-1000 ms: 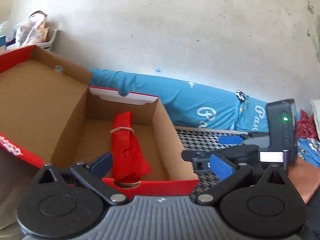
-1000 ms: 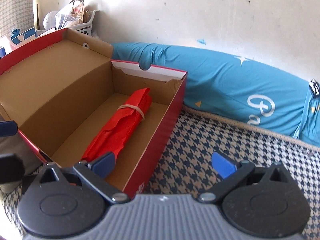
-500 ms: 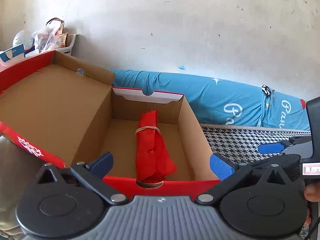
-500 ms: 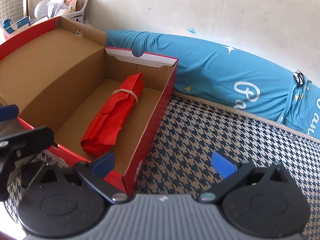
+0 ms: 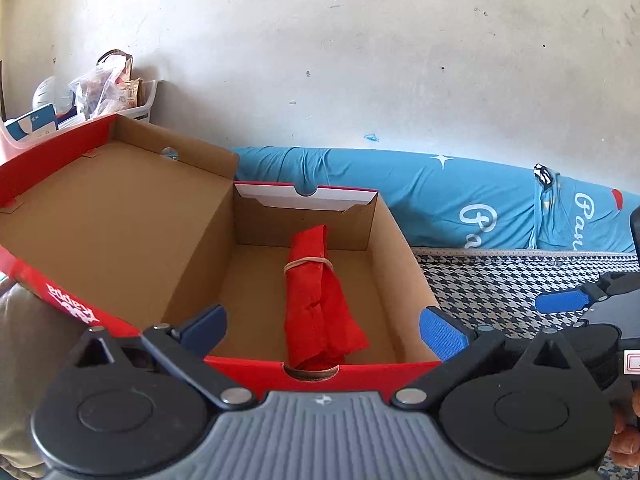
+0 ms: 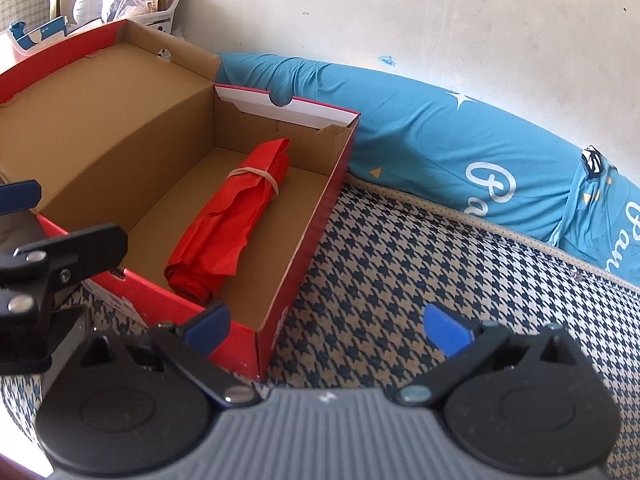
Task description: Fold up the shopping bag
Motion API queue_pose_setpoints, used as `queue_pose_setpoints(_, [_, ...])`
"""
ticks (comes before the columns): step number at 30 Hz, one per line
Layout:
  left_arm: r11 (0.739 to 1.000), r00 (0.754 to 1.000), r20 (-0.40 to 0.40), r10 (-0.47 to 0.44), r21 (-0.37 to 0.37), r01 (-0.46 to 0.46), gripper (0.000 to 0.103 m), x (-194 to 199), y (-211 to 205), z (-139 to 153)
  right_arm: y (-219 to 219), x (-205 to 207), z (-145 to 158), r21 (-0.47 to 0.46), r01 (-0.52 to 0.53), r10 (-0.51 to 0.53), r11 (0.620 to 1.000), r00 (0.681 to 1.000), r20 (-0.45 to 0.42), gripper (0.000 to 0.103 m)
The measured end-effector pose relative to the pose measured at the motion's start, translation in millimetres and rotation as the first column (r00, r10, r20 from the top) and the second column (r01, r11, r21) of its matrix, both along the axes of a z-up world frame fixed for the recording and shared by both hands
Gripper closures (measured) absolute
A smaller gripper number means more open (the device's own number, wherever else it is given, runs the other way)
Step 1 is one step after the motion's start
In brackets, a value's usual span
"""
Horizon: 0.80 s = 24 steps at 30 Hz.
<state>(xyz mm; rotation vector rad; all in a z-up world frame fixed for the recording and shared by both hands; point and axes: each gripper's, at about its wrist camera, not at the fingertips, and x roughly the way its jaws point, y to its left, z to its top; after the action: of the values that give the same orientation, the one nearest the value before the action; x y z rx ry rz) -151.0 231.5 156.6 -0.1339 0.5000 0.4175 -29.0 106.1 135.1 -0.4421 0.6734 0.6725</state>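
Now | both tools wide, empty | red shopping bag [image 6: 230, 216] rolled, banded, inside shoe box [image 6: 316, 216] | lettering unreadable

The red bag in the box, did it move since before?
No. The red bag lies the same way inside the shoe box, rubber band end toward the far wall. Only the cameras shifted.

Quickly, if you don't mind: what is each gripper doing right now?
Left gripper: open, holding nothing, in front of the box.
Right gripper: open, holding nothing, beside the box.
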Motion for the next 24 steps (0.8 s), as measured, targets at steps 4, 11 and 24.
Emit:
queue_pose_setpoints(4, [1.0, 1.0, -0.006, 0.012, 0.01, -0.012, 0.0, 2, -1, 0, -4, 0, 2, 0.005, 0.011, -0.011, 1.0, 1.0, -0.002, 0.0])
queue_pose_setpoints(11, [0.998, 1.0, -0.01, 0.029, -0.051, -0.03, 0.0, 7, 3, -2, -11, 1, 9, 0.03, 0.031, -0.032, 0.999, 0.999, 0.018, 0.0])
queue_pose_setpoints(24, [0.989, 0.99, -0.019, 0.142, 0.034, -0.141, 0.0, 11, -6, -2, -13, 8, 9, 0.034, 0.071, -0.072, 0.997, 0.997, 0.029, 0.0])
